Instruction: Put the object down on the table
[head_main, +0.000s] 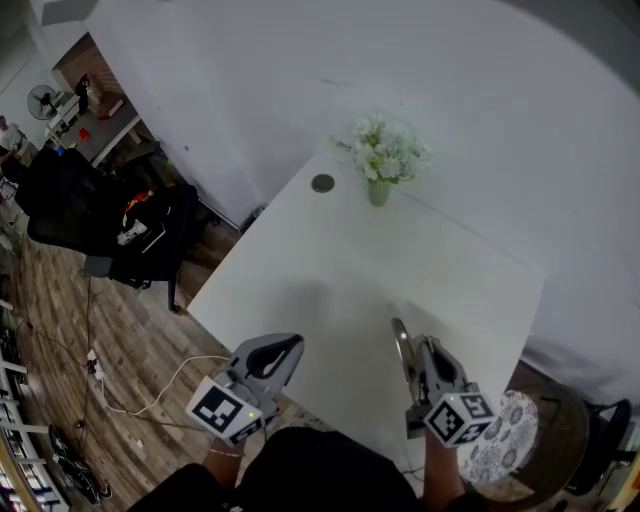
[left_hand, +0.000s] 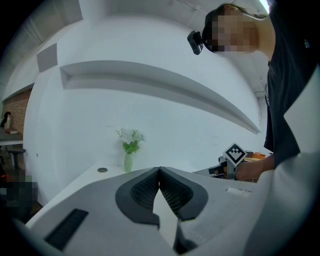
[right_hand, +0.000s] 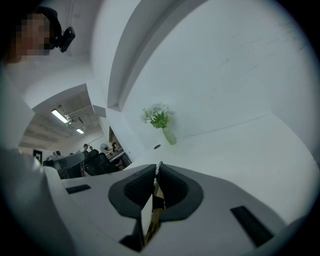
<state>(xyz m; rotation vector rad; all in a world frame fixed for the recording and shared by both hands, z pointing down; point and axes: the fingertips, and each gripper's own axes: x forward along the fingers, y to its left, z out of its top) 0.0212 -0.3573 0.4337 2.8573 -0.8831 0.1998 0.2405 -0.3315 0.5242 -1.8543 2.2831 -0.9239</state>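
Over the near edge of the white table (head_main: 330, 270) I hold both grippers. My right gripper (head_main: 405, 345) is shut on a thin flat object (head_main: 398, 332), whose narrow grey tip sticks out past the fingertips. In the right gripper view that gripper (right_hand: 157, 167) clamps the thin flat object (right_hand: 155, 202) edge-on as a brownish sliver between the dark pads, above the tabletop. My left gripper (head_main: 283, 352) is near the table's front left edge. In its own view the left gripper (left_hand: 160, 171) has its tips meeting and nothing between them.
A small green vase of white flowers (head_main: 383, 160) stands at the table's far edge by the wall, with a round grommet (head_main: 322, 183) to its left. A black office chair (head_main: 100, 215) and cables are on the wooden floor at left. A patterned round stool (head_main: 505, 435) is at right.
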